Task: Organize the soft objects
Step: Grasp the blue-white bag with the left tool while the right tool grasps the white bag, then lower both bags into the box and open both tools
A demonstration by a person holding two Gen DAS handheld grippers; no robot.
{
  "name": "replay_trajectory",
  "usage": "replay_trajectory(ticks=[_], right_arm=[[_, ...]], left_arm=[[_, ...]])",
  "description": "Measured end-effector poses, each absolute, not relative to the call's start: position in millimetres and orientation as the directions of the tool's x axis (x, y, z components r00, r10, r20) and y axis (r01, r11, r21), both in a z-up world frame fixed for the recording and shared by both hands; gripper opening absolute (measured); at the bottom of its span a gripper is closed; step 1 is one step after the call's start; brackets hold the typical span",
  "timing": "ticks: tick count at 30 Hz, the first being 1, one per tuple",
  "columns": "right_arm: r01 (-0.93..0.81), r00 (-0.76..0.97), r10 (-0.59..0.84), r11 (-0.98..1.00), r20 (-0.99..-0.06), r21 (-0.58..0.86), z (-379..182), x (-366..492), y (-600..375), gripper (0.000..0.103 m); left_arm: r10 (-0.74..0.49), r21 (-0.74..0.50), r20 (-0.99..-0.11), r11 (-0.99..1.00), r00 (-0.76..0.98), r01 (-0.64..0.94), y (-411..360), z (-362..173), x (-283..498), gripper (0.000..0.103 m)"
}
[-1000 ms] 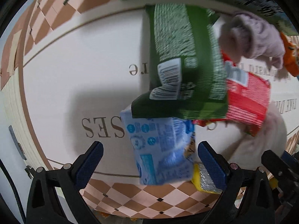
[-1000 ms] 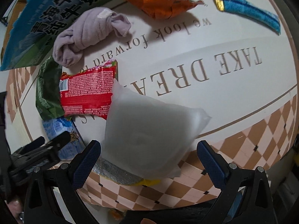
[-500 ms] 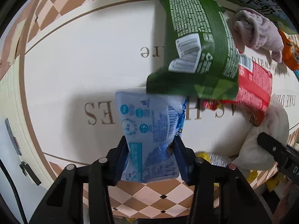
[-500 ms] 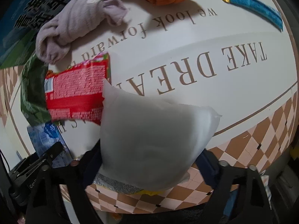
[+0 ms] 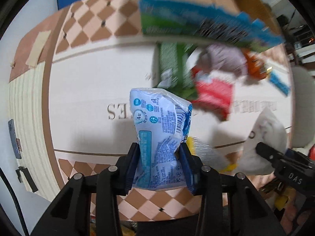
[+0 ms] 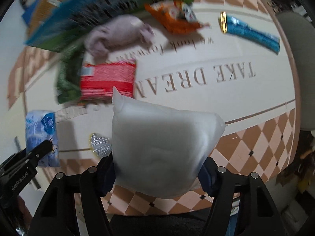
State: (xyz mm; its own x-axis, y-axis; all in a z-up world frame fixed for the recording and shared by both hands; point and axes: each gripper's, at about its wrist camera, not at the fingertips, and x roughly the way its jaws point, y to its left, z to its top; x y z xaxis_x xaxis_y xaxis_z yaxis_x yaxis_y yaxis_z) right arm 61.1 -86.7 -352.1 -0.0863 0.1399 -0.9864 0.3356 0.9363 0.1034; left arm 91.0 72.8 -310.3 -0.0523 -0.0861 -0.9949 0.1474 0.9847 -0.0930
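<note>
My left gripper (image 5: 160, 165) is shut on a light blue tissue pack (image 5: 160, 129) and holds it lifted above the table. My right gripper (image 6: 157, 171) is shut on a white soft pouch (image 6: 163, 145), also lifted. The pouch shows in the left wrist view (image 5: 265, 137) at the right, and the tissue pack shows in the right wrist view (image 6: 41, 135) at the left. A lilac rolled cloth (image 6: 118, 35), a red packet (image 6: 108, 80) and a green packet (image 6: 67, 78) lie on the table beyond.
A large blue-green box (image 5: 196, 19) stands at the table's far side. An orange snack bag (image 6: 173, 17) and a blue stick pack (image 6: 252, 33) lie far right. A silver-yellow packet (image 6: 100, 143) lies near the front edge. The tablecloth (image 6: 226, 102) has a checkered border.
Both grippers closed on their objects, then lifted them off the table and pulled back. The view now takes in more of the table and the box.
</note>
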Motion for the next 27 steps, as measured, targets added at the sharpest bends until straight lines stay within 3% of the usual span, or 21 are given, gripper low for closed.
replay_trajectory(ticks=[4, 10, 18, 27], right_arm=[[0.276, 0.0, 0.155, 0.95, -0.988, 0.149, -299.2, 70.3, -90.1, 0.071], [0.179, 0.142, 0.132, 0.971, -0.981, 0.157, -216.0, 170.9, -116.1, 0.071], [0.136, 0.191, 0.086, 0.984, -0.978, 0.113, -209.1, 301.4, -146.4, 0.071], [-0.001, 0.111, 0.041, 0.999, -0.993, 0.041, -289.0, 436.1, -155.3, 0.071]], left_arm=[[-0.173, -0.174, -0.985, 0.976, -0.016, 0.13, 63.2, -267.0, 130.1, 0.039], [-0.217, -0.21, -0.975, 0.968, 0.039, 0.141, 30.7, -217.5, 237.7, 0.039], [-0.227, -0.225, -0.974, 0.969, 0.002, 0.098, -16.2, -248.0, 388.2, 0.039], [-0.201, -0.208, -0.971, 0.977, -0.129, 0.051, -45.0, -336.0, 490.9, 0.039]])
